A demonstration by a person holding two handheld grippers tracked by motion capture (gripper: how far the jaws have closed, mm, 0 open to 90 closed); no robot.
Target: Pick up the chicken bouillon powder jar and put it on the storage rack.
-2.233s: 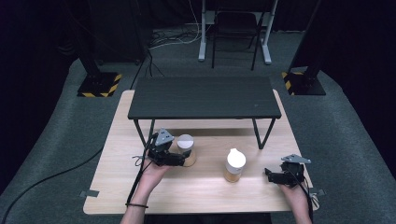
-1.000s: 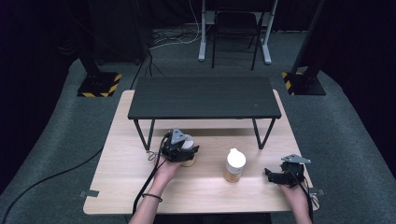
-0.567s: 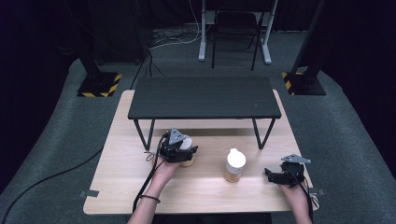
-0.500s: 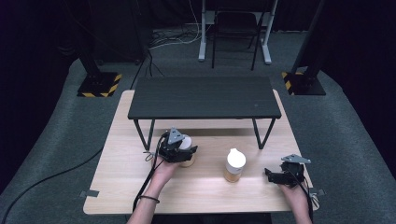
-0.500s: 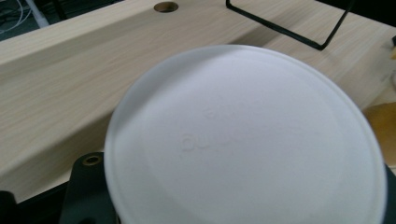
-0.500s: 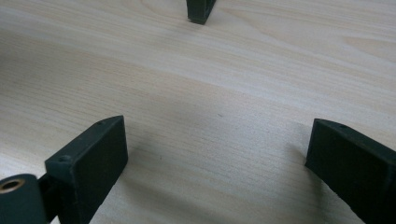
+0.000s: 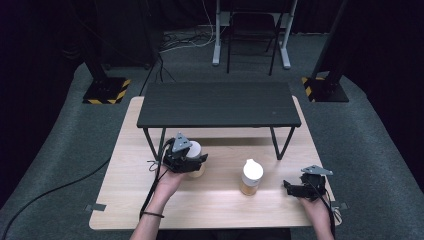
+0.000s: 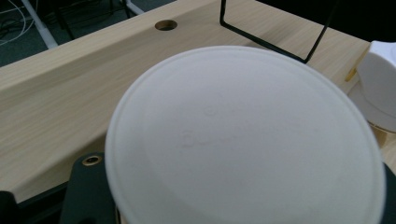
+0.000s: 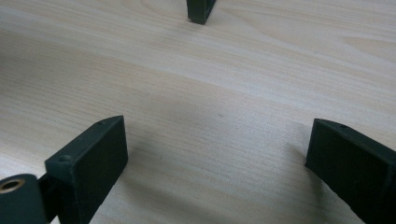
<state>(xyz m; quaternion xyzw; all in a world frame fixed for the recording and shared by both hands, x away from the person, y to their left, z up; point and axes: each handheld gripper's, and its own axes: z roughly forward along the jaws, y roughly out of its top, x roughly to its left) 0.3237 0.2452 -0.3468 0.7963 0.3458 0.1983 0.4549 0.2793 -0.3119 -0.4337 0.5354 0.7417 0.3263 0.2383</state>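
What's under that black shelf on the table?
Under the shelf lies bare table between its thin legs. The left gripper holds a white-lidded jar at its front edge. The shelf top hides the table farther back.

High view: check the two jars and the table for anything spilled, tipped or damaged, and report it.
Nothing stands out. The jar with the flat white lid is upright in the left gripper, the second jar stands upright on the wooden table, and no spill or damage shows. The right gripper rests open at the table's edge.
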